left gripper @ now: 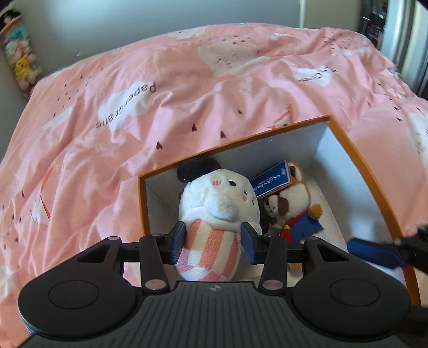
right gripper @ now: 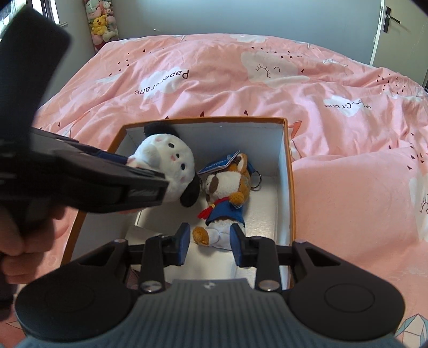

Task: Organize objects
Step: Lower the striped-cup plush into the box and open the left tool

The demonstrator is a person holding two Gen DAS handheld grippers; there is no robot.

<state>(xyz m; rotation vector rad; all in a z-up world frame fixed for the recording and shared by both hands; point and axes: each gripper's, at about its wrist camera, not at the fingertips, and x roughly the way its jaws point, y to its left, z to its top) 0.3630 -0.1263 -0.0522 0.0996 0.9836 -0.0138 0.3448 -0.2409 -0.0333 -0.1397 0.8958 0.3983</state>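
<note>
An orange-rimmed cardboard box [left gripper: 347, 150] [right gripper: 290, 171] with a white inside sits on the pink bed. My left gripper [left gripper: 212, 242] is shut on a white plush dog [left gripper: 222, 203] [right gripper: 171, 163] with black ears and a pink-striped body, holding it inside the box's left part. A brown-and-white plush dog [left gripper: 291, 206] [right gripper: 227, 198] in a blue outfit with a blue tag lies in the box beside it. My right gripper [right gripper: 210, 245] is open just above that plush's legs, holding nothing. Its blue pad [left gripper: 374, 253] shows in the left wrist view.
The pink duvet [left gripper: 160, 107] [right gripper: 321, 107] with cloud prints covers the bed all around the box. A hanging column of plush toys [right gripper: 101, 21] is at the far wall corner. A door [right gripper: 388, 24] is at the far right.
</note>
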